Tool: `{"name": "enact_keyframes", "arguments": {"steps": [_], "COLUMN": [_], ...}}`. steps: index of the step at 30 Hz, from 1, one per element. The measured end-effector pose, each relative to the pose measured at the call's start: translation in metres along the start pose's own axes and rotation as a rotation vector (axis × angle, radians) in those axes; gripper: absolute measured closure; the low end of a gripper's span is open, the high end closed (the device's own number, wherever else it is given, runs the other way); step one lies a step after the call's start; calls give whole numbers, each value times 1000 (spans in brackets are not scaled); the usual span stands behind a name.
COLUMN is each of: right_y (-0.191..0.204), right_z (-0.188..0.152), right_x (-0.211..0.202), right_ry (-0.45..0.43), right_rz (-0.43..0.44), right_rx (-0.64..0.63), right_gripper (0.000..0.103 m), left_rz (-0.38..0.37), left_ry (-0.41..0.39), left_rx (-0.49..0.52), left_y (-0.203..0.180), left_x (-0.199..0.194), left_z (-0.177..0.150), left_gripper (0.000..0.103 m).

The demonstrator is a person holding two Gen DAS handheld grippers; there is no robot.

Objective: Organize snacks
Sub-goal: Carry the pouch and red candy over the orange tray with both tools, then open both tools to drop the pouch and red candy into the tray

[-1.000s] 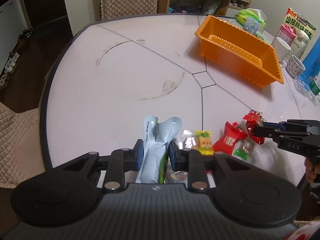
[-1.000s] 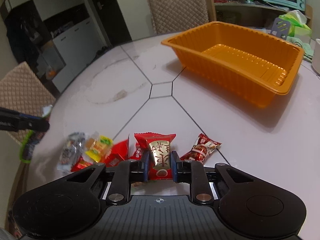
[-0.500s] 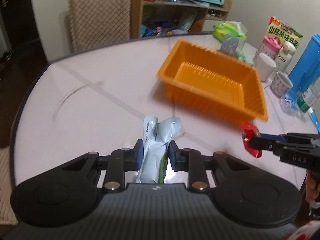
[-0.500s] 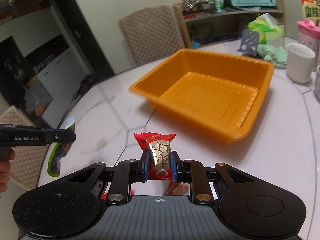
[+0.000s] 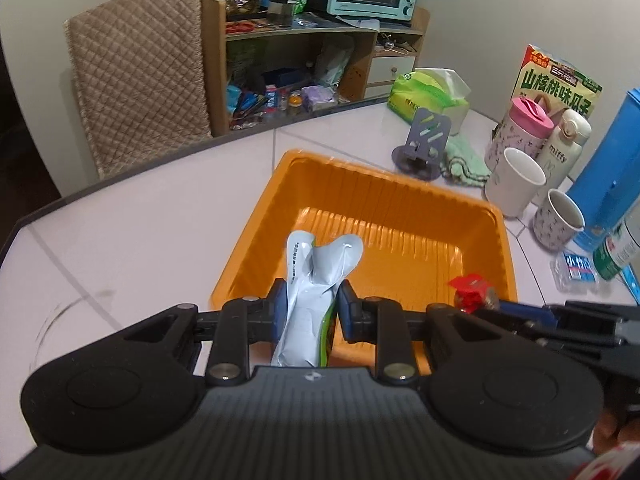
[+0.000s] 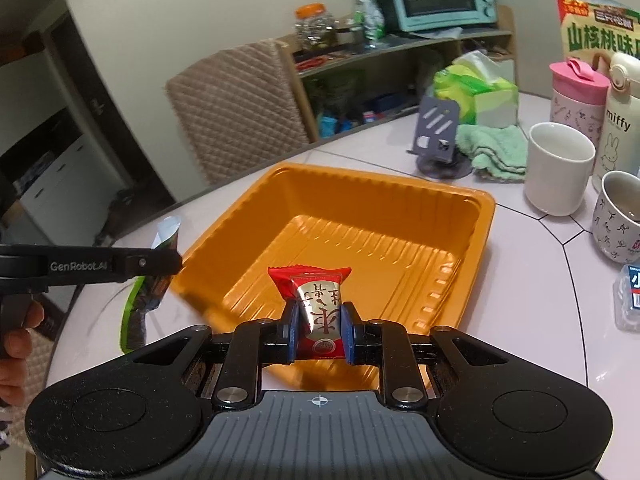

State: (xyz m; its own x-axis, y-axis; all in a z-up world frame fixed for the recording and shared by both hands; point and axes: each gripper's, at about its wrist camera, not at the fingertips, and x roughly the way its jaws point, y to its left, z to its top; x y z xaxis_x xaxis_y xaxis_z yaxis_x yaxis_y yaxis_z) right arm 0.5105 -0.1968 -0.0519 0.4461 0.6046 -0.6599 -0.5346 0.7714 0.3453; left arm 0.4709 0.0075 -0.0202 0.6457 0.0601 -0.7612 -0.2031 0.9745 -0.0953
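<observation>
Left wrist view, fingers (image 5: 312,306) clamping pale pouch (image 5: 316,276), right fingers (image 6: 318,332) pinching red candy (image 6: 316,300), mugs (image 5: 516,182) beside orange tray (image 5: 400,196)

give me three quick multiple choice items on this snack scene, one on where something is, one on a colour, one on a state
1. Where does the white mug stand?
A. inside the tray
B. on the table beside the tray
C. on the shelf by the oven

2. What colour is the tray?
A. orange
B. blue
C. white

3. How is the right gripper?
A. open over the tray
B. shut with nothing in it
C. shut on the red candy packet

Answers: 1 B, the mug stands on the table off the tray's right side. 2 A, its walls and ribbed floor are orange. 3 C, the blue pads press both sides of the red wrapper.
</observation>
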Motion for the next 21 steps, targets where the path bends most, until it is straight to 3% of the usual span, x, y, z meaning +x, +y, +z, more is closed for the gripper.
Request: {"name": "enact_keyframes", "arguments": {"steps": [9,21], "right_y": [-13,-21], "right_z": [17,15], "right_x": [34,51], "right_ry": [43,77], "right_rz": [-61,-79], "right_rx": [32,57], "right_gripper": [81,81], "left_rz": [-22,-49], "left_ry": [26,95], "left_rx": [45,70], "left_y": [-29,-46], "left_x": [47,87], "left_z": [32,35], "left_gripper": [79,78]}}
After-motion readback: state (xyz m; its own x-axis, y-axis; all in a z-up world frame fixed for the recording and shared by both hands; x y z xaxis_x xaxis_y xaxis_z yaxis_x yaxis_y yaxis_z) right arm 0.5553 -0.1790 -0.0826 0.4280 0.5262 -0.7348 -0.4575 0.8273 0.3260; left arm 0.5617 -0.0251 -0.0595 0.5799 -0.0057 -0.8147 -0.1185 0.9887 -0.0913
